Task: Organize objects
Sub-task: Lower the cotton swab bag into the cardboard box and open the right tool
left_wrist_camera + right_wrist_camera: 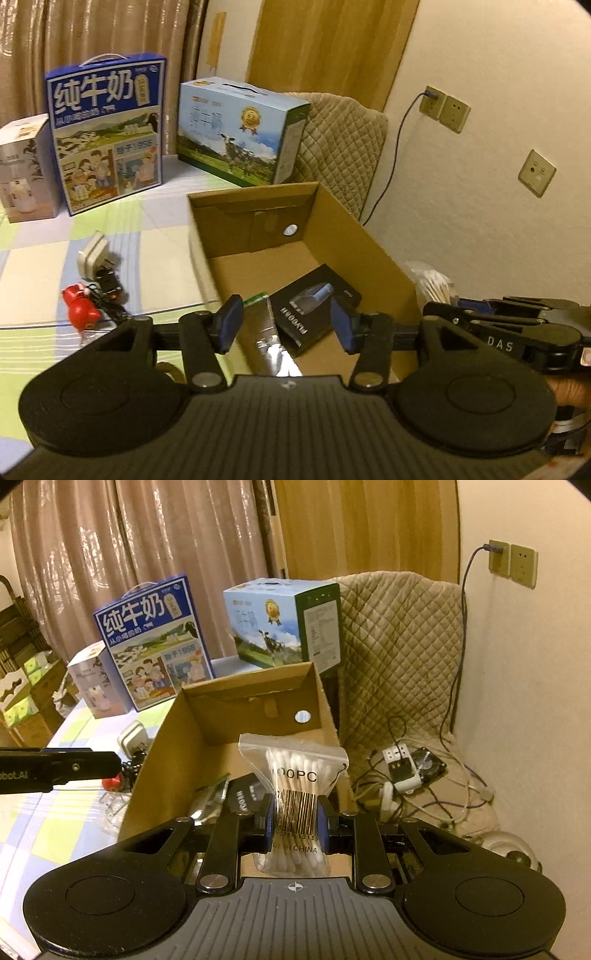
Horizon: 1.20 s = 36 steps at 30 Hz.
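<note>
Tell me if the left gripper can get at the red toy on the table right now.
Probably yes. The left gripper is open and empty, and the red toy lies uncovered on the table left of the cardboard box, though black cables touch it.

From my left wrist view, a tall blue milk carton [107, 133] stands upright at ten o'clock, carry handle on top. A small white box [27, 168] sits just beside it at nine o'clock. A light blue milk carton [240, 129] with a cow picture stands at twelve o'clock, before a quilted beige cover [343, 147]. Curtains [92, 37] hang behind. On the wall at two o'clock, a socket [430, 105] holds a plugged cable. From my right wrist view, a white power strip [399, 768] and a small fan [426, 762] lie among loose cables at three o'clock.
</note>
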Tool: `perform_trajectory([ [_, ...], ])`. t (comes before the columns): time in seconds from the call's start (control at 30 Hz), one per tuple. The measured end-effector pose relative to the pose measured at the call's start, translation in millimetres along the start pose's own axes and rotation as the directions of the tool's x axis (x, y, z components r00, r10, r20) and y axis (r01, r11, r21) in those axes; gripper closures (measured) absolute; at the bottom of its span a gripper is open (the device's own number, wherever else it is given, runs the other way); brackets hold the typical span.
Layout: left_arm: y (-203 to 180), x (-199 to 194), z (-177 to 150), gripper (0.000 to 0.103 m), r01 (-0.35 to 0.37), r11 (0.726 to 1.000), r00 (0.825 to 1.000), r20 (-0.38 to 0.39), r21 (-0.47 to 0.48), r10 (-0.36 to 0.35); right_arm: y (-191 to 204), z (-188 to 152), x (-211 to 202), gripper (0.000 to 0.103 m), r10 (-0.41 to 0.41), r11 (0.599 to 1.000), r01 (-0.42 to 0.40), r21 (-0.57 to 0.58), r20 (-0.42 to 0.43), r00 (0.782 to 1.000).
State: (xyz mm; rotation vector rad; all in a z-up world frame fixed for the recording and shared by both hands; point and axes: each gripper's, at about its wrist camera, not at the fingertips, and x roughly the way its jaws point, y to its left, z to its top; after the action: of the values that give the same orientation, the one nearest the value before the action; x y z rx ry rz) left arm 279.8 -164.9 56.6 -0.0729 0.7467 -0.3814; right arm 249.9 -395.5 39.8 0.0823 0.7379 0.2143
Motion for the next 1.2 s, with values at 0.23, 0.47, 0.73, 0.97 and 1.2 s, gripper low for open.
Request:
perform_trajectory([
  [0.23, 18.4, -19.0, -9.6, 0.040, -0.034, 0.999, 0.999, 0.005, -0.003, 0.034, 6.0, 5.0, 3.0, 0.041, 0.071, 0.995, -0.073, 0.063, 0.030, 0.997],
  [0.47, 46.1, -46.2, -19.7, 0.027, -0.089, 0.996, 0.996, 0.015, -0.014, 0.089, 15.3, 7.6, -14.2, 0.038, 0.055, 0.996, -0.059, 0.074, 0.055, 0.997],
  [0.73, 92.9, -96.6, -32.9, 0.017, -0.192, 0.980, 0.979, 0.058, -0.041, 0.194, 54.9, 7.8, -39.2, 0.038, 0.093, 0.994, -0.097, 0.043, 0.097, 0.991],
  [0.97, 126.4, -130.3, -47.9, 0.009, -0.273, 0.960, 0.958, 0.072, -0.067, 0.278, 112.4, 1.5, -53.1, 0.038, 0.173, 0.985, -0.169, -0.041, 0.144, 0.974],
  [1.2, 153.8, -136.5, -65.7, 0.003, -0.317, 0.946, 0.945, 0.063, -0.076, 0.321, 155.8, -14.1, -43.4, 0.038, 0.203, 0.976, -0.189, -0.106, 0.149, 0.968],
])
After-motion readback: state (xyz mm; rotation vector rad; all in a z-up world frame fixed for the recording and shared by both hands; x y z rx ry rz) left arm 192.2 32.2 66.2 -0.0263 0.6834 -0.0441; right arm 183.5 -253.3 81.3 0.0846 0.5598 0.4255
